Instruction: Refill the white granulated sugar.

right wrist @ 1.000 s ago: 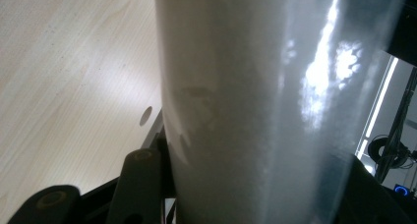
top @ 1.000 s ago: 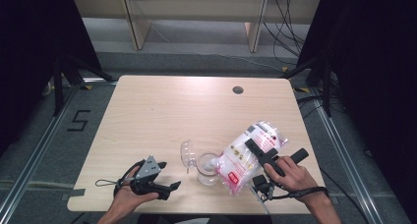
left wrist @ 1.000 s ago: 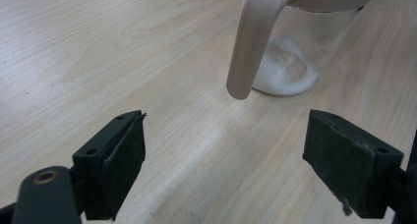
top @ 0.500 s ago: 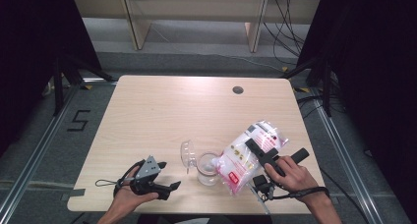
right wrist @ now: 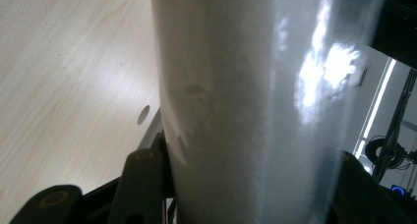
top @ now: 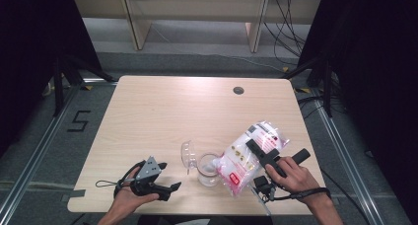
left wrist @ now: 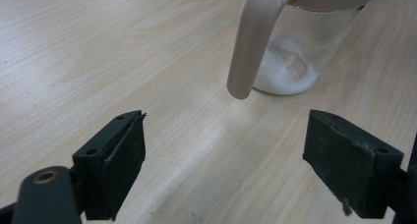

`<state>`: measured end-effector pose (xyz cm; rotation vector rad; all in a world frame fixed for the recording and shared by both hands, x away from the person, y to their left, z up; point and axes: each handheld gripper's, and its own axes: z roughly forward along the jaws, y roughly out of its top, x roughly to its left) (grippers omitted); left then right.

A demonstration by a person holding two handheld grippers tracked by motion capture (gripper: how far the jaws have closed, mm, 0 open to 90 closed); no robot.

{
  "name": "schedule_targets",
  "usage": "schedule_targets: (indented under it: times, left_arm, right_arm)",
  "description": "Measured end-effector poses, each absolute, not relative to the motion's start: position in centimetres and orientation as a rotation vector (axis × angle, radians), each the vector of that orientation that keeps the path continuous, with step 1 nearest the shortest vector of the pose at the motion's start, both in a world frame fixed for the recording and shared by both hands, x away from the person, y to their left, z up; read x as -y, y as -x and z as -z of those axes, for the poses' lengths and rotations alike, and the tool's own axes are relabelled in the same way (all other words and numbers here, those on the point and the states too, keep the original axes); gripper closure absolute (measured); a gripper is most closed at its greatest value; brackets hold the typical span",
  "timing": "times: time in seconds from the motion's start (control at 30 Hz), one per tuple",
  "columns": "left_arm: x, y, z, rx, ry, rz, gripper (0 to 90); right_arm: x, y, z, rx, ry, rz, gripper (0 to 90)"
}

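From the high view I have the right tool (top: 260, 153) clamped across a clear plastic bag (top: 249, 156) of white powder. The bag's long axis runs from far-right down to near-left, and its lower end hangs at the rim of the glass jar (top: 209, 169) near the front edge of the bench (top: 162, 106). The jar's clear lid (top: 188, 155) stands tipped just to the jar's left. My left tool (top: 166, 189) rests low on the bench with nothing in it, well to the left of the jar, so the right hand is the one placed to work. I judge the pour is under way or just starting.

In the left gripper view my left tool (left wrist: 246, 170) has its jaws spread wide with only bare wood between them. Straight ahead stands the jar (left wrist: 300, 47) with a small heap of white powder (left wrist: 287, 69) on its bottom, and a pale handle or spout piece (left wrist: 251, 47) hangs down in front of it.

In the right gripper view the bag (right wrist: 246, 106) stands close between my jaws, pinched by them. The jar lies below the bag's low end, so the next tilt has to follow that axis.
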<state>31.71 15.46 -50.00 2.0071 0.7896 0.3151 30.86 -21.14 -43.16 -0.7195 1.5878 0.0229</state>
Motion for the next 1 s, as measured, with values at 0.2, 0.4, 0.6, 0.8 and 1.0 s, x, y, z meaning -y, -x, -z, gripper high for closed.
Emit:
schedule_targets:
  times: [0.2, 0.4, 0.6, 0.8, 1.0]
  left_arm:
    - [-15.5, -31.7, 50.0, -0.789, -2.008, -0.315, 15.5]
    - [-15.5, -31.7, 50.0, -0.789, -2.007, -0.315, 15.5]
    - [-15.5, -31.7, 50.0, -0.789, -2.007, -0.314, 15.5]
    - [-15.4, -31.7, 50.0, -0.789, -2.008, -0.314, 15.5]
    - [-15.5, -31.7, 49.9, -0.786, -2.02, -0.302, 15.5]
  right_arm:
    - [20.7, -31.0, 42.5, -1.549, 0.822, 0.002, 56.7]
    - [20.7, -31.0, 42.6, -1.557, 0.829, 0.0, 56.8]
    - [20.6, -31.0, 42.4, -1.554, 0.846, 0.003, 56.9]
    - [20.7, -31.0, 42.4, -1.555, 0.832, -0.003, 57.0]
    - [20.7, -31.0, 42.4, -1.556, 0.835, -0.004, 57.1]
